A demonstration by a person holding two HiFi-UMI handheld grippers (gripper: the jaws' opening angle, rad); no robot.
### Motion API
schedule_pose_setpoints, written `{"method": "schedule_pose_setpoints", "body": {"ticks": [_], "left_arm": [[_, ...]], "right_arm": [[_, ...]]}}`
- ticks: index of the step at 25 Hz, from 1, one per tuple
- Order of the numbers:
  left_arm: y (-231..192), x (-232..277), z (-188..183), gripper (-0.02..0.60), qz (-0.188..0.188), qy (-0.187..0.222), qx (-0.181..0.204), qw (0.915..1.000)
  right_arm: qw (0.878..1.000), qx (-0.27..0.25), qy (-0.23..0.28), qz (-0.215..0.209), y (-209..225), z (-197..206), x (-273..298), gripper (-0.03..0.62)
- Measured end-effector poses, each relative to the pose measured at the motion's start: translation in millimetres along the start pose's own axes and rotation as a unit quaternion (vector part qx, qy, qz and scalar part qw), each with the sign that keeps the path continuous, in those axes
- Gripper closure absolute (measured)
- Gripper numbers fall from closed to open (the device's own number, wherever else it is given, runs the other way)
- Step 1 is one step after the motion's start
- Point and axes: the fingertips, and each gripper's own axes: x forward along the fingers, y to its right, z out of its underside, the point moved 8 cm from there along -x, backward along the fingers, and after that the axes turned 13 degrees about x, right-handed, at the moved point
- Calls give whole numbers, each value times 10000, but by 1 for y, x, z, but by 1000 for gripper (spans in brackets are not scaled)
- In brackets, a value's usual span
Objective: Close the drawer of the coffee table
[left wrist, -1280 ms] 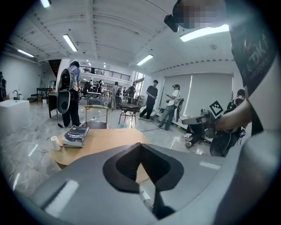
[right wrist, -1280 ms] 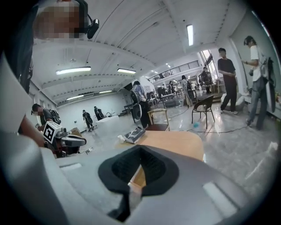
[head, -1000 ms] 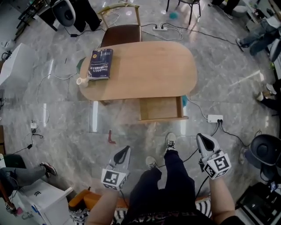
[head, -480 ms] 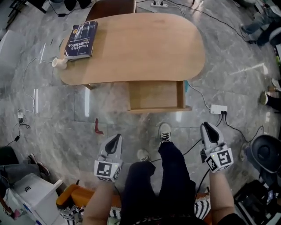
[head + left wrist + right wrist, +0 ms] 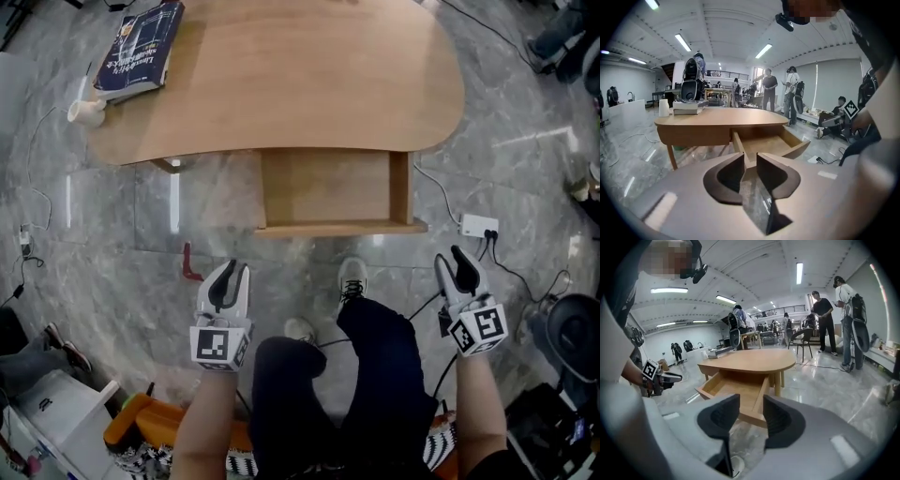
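The drawer (image 5: 326, 187) stands out of the counter (image 5: 309, 75); our left hand-held gripper (image 5: 232, 272) and right hand-held gripper (image 5: 461, 256), short of it, have just been opening, empty; we press its front squarely

The left gripper (image 5: 227, 277) and right gripper (image 5: 461, 262) are held side by side, short of the drawer (image 5: 328, 187) and pointing toward it. Both pairs of jaws have just been opening, with nothing between them.

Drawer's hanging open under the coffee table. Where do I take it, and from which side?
I'd meet the drawer at the middle of its front panel, coming from the person's side toward the coffee table. That board faces you flat; no handle shows.
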Motion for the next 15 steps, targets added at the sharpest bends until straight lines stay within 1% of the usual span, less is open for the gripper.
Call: {"method": "schedule_pose_setpoints", "body": {"ticks": [1,3,4,6,7,9,11,15], "left_arm": [[-1,6,9,485,-9,0,-8,10000],[0,18,26,427,-11,-16,-39,10000],[2,23,34,420,-2,-28,-47,10000],[6,33,48,394,15,-27,-48,10000],[8,38,53,393,16,-6,-52,10000],[11,49,60,367,1,48,-58,10000],[11,58,67,352,-12,89,-47,9999],[12,80,79,344,-2,219,113,9997]], "right_arm": [[10000,-23,-40,4,5,7,8,450],[9998,-104,-140,-5,14,22,22,429],[9996,-181,-203,-7,18,29,28,406],[9988,-358,-321,-22,27,42,37,398],[9984,-436,-368,-33,31,49,42,398],[9975,-552,-446,-40,38,61,51,390],[9971,-566,-499,-24,45,73,59,380],[9971,-581,-497,-24,62,92,78,369]]}}
